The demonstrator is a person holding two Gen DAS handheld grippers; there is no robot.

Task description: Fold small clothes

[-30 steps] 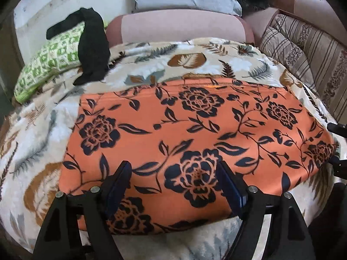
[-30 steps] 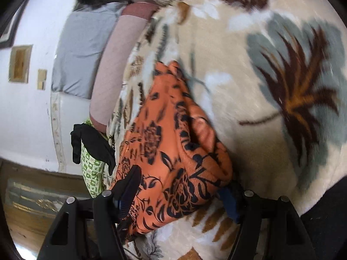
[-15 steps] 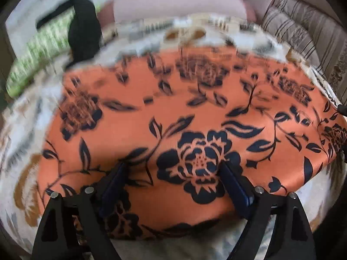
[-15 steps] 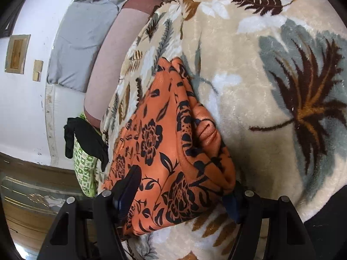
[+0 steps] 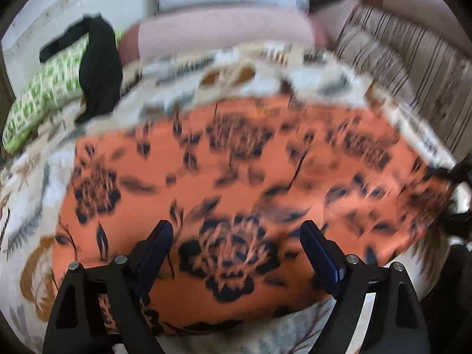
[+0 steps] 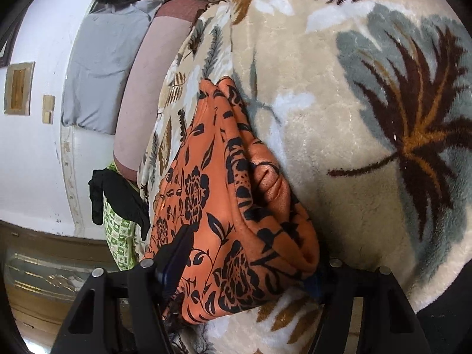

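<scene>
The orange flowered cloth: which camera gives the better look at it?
The right wrist view: the orange flowered cloth is sharp there, bunched between the right gripper fingers. The left wrist view shows it spread wide but blurred.

A home living room, a pink upholstered sofa back (image 5: 224,29) with a grey cushion (image 6: 103,67), a plush cream blanket with leaf print (image 6: 339,94) covering the seat, a green-and-white patterned pillow (image 5: 44,94), a white painted wall (image 6: 32,162)
</scene>
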